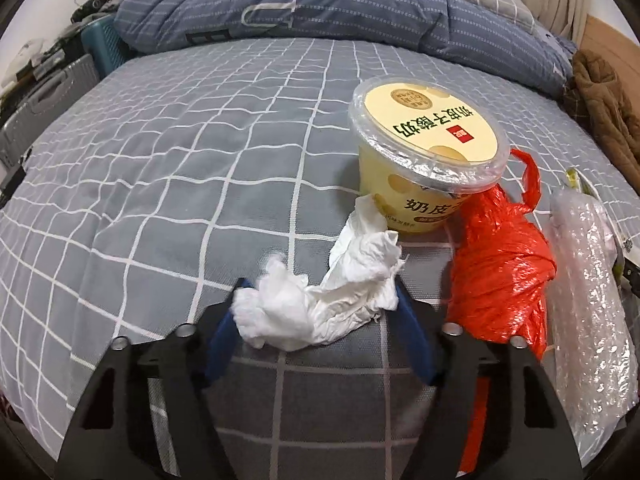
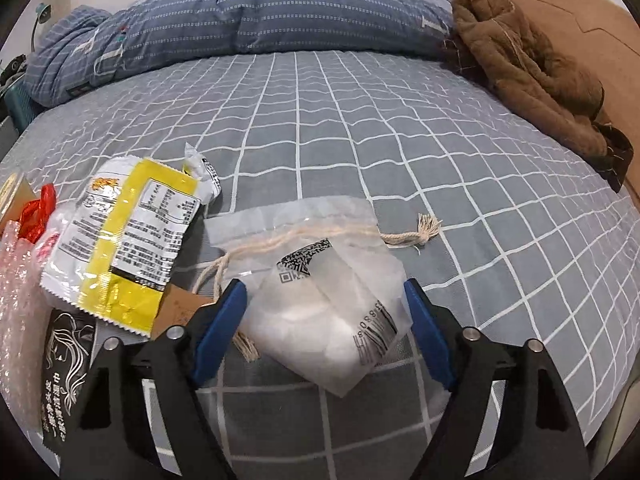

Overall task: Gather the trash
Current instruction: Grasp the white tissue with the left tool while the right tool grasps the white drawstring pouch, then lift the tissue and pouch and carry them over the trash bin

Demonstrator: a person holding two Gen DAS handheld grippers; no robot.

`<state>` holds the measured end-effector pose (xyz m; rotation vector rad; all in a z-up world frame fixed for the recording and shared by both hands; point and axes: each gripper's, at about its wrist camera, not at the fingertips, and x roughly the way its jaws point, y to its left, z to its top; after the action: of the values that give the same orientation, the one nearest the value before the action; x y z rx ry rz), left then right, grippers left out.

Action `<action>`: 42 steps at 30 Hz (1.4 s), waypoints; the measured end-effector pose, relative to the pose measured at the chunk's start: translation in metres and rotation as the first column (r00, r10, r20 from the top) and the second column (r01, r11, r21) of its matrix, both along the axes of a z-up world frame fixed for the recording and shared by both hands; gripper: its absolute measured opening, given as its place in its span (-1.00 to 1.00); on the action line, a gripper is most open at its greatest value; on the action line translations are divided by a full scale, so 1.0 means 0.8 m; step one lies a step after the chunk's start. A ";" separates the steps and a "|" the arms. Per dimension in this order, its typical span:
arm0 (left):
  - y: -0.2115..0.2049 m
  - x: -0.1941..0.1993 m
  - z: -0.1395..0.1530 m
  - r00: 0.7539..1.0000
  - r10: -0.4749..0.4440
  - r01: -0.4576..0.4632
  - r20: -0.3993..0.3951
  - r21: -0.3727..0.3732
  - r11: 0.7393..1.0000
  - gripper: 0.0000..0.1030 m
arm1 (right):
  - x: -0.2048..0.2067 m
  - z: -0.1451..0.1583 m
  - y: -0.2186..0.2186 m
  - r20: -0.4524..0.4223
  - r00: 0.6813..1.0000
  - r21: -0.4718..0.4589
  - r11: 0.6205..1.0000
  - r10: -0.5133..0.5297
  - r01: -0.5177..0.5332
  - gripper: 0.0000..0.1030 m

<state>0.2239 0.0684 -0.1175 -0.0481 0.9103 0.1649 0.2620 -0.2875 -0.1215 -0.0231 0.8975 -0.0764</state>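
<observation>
Trash lies on a grey checked bed sheet [image 1: 180, 168]. In the left wrist view, a crumpled white tissue [image 1: 320, 296] lies between the wide-open fingers of my left gripper [image 1: 320, 296]. A yellow yogurt tub [image 1: 428, 148], a red plastic bag [image 1: 500, 272] and bubble wrap [image 1: 588, 300] lie to its right. In the right wrist view, a clear plastic bag [image 2: 328, 312] with a barcode and cotton string lies between the open fingers of my right gripper [image 2: 326, 300]. A yellow and white snack wrapper [image 2: 124, 236] lies to its left.
A folded blue quilt [image 1: 320, 4] lies across the far side of the bed. A brown coat [image 2: 532, 68] lies at the right by the headboard. A black wet-wipe packet [image 2: 66, 368] and brown card [image 2: 180, 312] lie by the snack wrapper. Storage bins [image 1: 52, 96] stand left of the bed.
</observation>
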 end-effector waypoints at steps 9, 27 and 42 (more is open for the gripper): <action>0.004 0.003 -0.004 1.000 -0.002 0.003 -0.012 0.025 1.000 -0.52 | 0.003 -0.007 -0.003 -0.023 1.000 0.014 1.000 -0.012 0.013 0.16; 0.006 -0.011 0.021 0.999 -0.030 0.030 0.013 -0.006 1.000 -0.72 | -0.008 0.019 -0.001 0.013 1.000 0.021 1.000 -0.009 0.008 -0.14; -0.006 -0.046 0.049 0.996 -0.062 0.065 0.072 -0.043 0.997 -0.72 | -0.051 0.061 0.020 0.092 0.995 0.023 0.999 0.028 -0.030 -0.15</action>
<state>0.1870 0.0637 -0.0786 -0.0666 0.8445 0.0827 0.2209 -0.2712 -0.0726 -0.0099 0.8057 -0.0393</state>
